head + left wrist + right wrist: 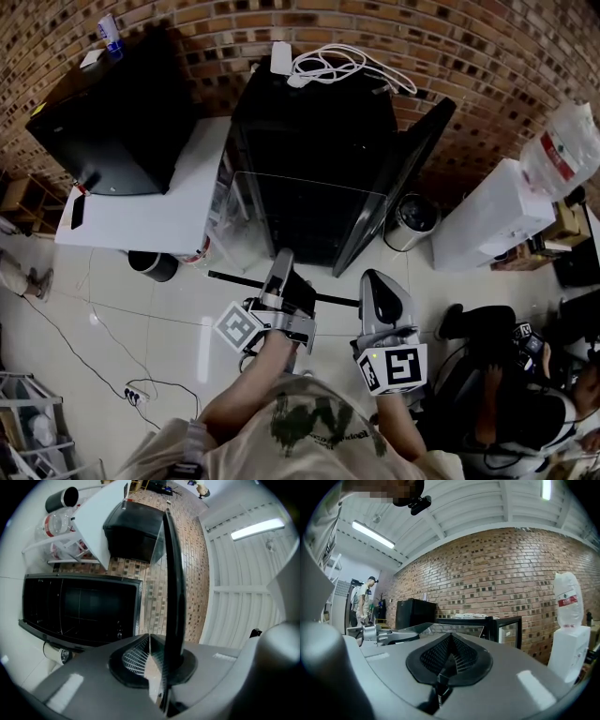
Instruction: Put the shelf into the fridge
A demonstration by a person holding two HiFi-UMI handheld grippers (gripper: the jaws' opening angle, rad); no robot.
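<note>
A black mini fridge [314, 122] stands against the brick wall with its door [398, 178] swung open to the right. In front of its opening hangs the shelf [300, 230], a clear glass pane with a black strip along its near edge. My left gripper [281, 262] is shut on that near edge. In the left gripper view the shelf [172, 588] runs edge-on up out of the gripper [151, 654], with the fridge's dark inside [79, 611] beside it. My right gripper [375, 281] is shut and holds nothing, to the right of the shelf, as the right gripper view [450, 656] shows.
A second black cabinet [122, 103] sits on a white table [141, 211] to the left, with a dark bin [155, 265] under it. A silver bin [412, 217] and a white water dispenser [497, 216] stand to the right. Cables [337, 66] lie on the fridge. A person [506, 394] sits at lower right.
</note>
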